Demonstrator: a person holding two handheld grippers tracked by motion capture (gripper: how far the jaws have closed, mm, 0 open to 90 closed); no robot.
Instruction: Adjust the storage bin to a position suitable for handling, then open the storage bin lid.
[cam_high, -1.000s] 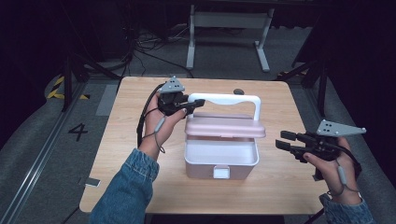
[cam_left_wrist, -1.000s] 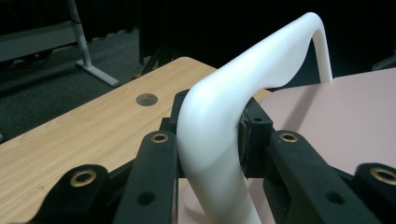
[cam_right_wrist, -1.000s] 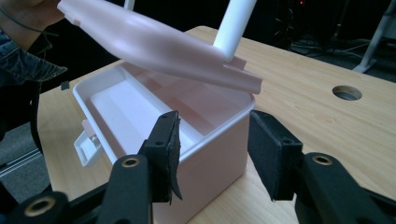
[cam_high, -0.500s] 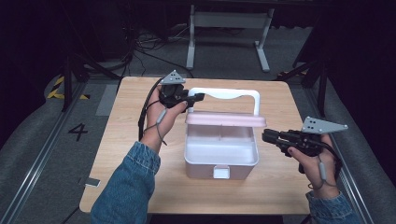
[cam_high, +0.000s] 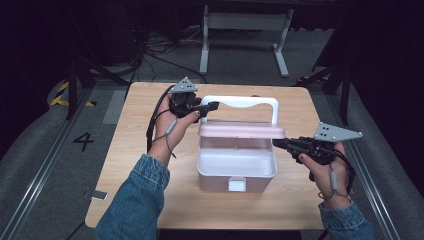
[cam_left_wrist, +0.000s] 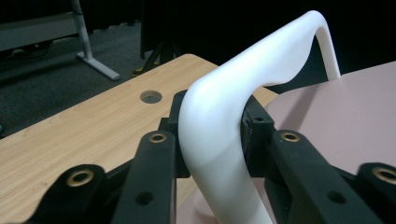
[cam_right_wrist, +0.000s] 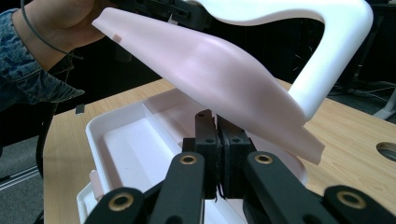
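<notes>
A: Wooden desk (cam_high: 150, 200), and on its left side the left tool (cam_high: 212, 106) is clamped on the white handle (cam_high: 240, 101) of the box, near the handle's left corner. Its jaws have just been opening a little, but the handle is between them and the pads press on it.

B: So the pink lid (cam_high: 242, 131) is half raised?

A: Yes, it hangs tilted over the white box (cam_high: 235, 167), which stands open in the middle of the desk and looks empty inside.

B: And on the right?

A: The right tool (cam_high: 276, 143) has just been closing; its jaws are together with nothing between them, just under the lid's right edge. I think it should support the lid from below while the left lifts slowly, so the box does not tip.
</notes>
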